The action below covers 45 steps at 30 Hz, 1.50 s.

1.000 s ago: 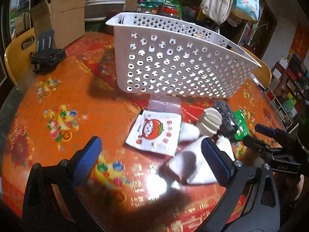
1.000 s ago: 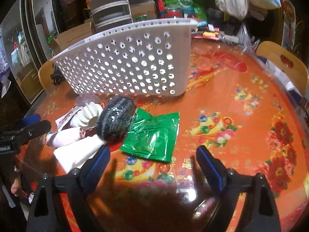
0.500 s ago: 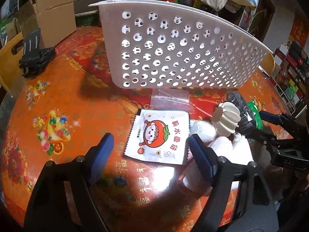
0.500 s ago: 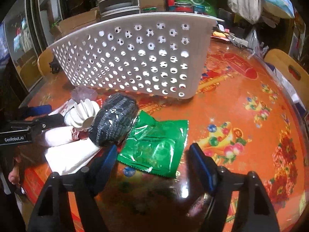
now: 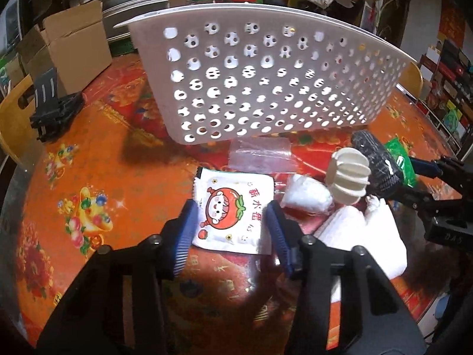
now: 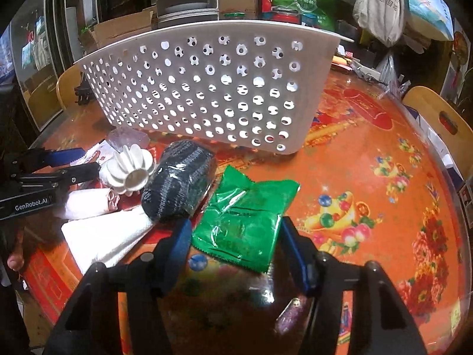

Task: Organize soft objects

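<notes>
1. Left wrist view: left gripper (image 5: 230, 222) points down at the orange patterned table (image 5: 97, 159), its blue pads on either side of a white sachet (image 5: 230, 207) printed with a tomato cartoon. The jaws have just been closing, and the pads stand at the sachet's side edges; whether they press on it I cannot tell. Beyond lies a clear plastic bag (image 5: 260, 155), then the white perforated basket (image 5: 266, 88). To the right sit a white wad (image 5: 307, 195), a ribbed white piece (image 5: 350, 177), a black mesh bundle (image 5: 375, 159) and a folded white cloth (image 5: 375, 236). The right gripper (image 5: 425, 177) shows at the right edge.

2. Right wrist view: right gripper (image 6: 233, 236) hangs over a green packet (image 6: 245, 222), jaws apart, just been closing, the packet's near end between the pads with a gap showing on the left side. The black mesh bundle (image 6: 177, 186) lies just left of the packet, touching the ribbed white piece (image 6: 131, 170). The folded white cloth (image 6: 106, 233) lies nearer, the basket (image 6: 207, 88) behind.
</notes>
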### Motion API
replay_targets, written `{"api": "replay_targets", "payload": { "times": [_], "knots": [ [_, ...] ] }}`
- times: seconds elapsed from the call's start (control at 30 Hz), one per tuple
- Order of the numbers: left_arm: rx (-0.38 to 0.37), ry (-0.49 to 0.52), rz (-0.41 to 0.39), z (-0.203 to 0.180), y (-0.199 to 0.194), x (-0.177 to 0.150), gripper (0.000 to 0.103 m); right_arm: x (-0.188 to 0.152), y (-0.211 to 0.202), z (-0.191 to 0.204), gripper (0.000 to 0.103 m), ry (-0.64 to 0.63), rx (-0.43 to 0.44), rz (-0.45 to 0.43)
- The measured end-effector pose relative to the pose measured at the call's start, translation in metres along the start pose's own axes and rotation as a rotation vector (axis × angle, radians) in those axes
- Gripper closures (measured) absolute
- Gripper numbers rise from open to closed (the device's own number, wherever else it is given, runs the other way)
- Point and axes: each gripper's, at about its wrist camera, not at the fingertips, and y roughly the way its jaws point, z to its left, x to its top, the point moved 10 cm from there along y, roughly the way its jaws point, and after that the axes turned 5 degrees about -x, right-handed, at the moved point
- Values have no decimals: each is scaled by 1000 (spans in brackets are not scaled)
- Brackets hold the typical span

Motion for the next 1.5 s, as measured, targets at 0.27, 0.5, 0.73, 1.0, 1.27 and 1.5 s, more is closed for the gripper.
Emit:
{"api": "replay_targets", "payload": {
  "times": [0.27,0.5,0.73,1.0,1.27,1.5],
  "knots": [
    [-7,27,0,-14,-5,-2,85,0,-1,0,45,2,4,0],
    [-6,15,-26,-16,-17,-4,97,2,-4,-2,51,26,45,-12],
    [11,-1,-105,-8,-50,-1,98,6,-15,-6,69,55,72,-70],
    [19,-17,-166,0,-79,7,99,10,-34,-7,77,78,100,-108],
    [18,-12,-200,-5,-99,14,99,17,-53,-17,96,87,89,-140],
    [20,-3,-237,-10,-115,24,99,24,-72,-19,96,78,84,-179]
  ]
}}
